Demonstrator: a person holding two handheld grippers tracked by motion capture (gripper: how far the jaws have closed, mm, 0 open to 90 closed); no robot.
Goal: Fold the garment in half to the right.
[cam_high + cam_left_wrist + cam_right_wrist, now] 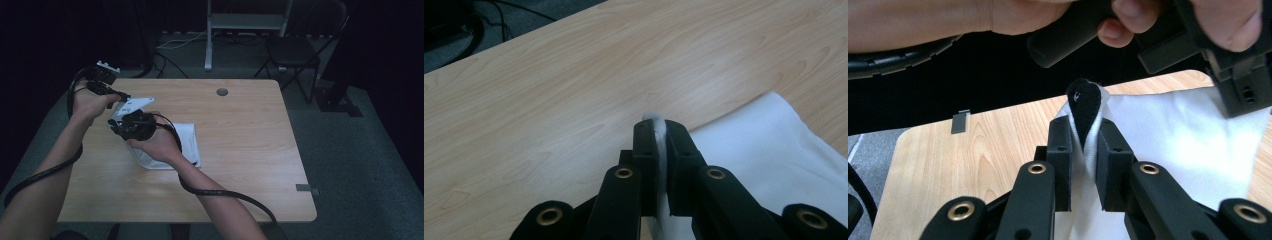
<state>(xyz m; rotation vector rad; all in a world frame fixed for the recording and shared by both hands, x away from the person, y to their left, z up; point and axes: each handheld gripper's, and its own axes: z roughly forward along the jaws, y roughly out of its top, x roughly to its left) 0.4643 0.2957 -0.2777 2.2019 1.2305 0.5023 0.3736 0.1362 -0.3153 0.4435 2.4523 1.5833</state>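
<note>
A white cloth (186, 145) lies on the wooden table (250, 130), its left end lifted off the surface. My left gripper (124, 97) is at the cloth's far left corner. In the left gripper view its jaws (659, 135) are shut on a white fold of the cloth (764, 150). Just in front of it, my right gripper (114, 125) points left. Its jaws (1084, 135) are shut on a cloth edge (1173, 140) that carries a small black patch (1084, 105). The two grippers are close together; the left hand and its gripper (1238, 75) fill the top of the right gripper view.
A round grey cap (222, 92) is set into the table near its far edge. A small grey tag (306, 188) hangs at the front right edge. A folding chair (295, 50) and a metal stand (210, 35) are on the floor beyond the table.
</note>
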